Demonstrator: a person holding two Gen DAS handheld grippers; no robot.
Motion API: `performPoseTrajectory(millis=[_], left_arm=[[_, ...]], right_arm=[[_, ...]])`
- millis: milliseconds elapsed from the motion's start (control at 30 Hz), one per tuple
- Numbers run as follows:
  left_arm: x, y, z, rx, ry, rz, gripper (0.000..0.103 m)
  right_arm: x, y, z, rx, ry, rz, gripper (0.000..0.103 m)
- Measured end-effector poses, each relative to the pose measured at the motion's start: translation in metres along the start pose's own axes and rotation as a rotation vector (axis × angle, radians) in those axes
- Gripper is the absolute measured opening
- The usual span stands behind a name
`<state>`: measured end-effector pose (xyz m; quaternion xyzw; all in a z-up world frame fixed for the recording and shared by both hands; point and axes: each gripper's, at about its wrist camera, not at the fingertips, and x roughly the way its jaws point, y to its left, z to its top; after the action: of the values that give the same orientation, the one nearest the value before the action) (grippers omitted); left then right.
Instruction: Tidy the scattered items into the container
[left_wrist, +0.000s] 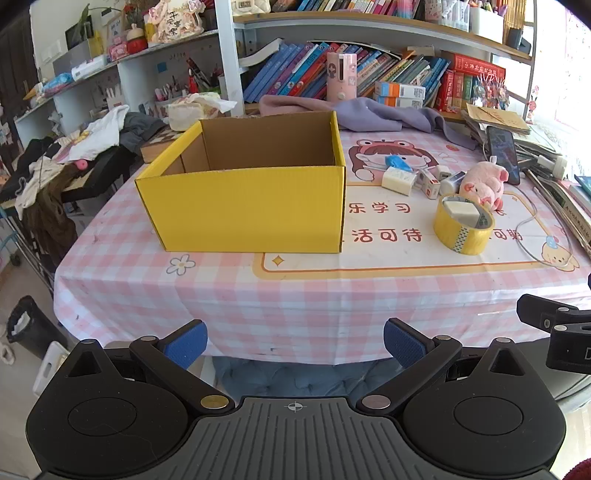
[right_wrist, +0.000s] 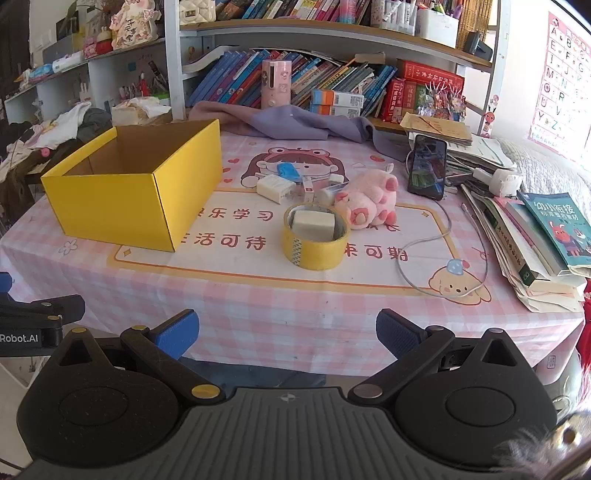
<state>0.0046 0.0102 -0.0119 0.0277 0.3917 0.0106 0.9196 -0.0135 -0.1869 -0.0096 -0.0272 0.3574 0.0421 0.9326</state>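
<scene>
One open yellow box (left_wrist: 243, 206) stands on a table with a pink checked cloth (left_wrist: 147, 280). To the right of the box lies one roll of yellow tape (right_wrist: 315, 236) with one white block (right_wrist: 313, 222) resting inside its ring. Just behind the tape sits one pink plush pig (right_wrist: 369, 201). Between the pig and the box lie one white charger (right_wrist: 275, 188), one blue item (right_wrist: 287, 170) and a few small white pieces, too small to count. One phone (right_wrist: 427, 168) leans right of the pig. Left gripper (left_wrist: 295, 341) and right gripper (right_wrist: 287, 334) hover before the table's near edge, tilted downward, jaws wide apart, holding nothing.
</scene>
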Motion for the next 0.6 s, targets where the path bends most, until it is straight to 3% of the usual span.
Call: performPoseTrajectory(millis=[600], left_arm=[[0.0021, -0.0028, 0.0012, 0.033, -0.001, -0.008, 0.103]], right_arm=[[0.0020, 0.0039, 0.0004, -0.006, 0.003, 0.008, 0.103]])
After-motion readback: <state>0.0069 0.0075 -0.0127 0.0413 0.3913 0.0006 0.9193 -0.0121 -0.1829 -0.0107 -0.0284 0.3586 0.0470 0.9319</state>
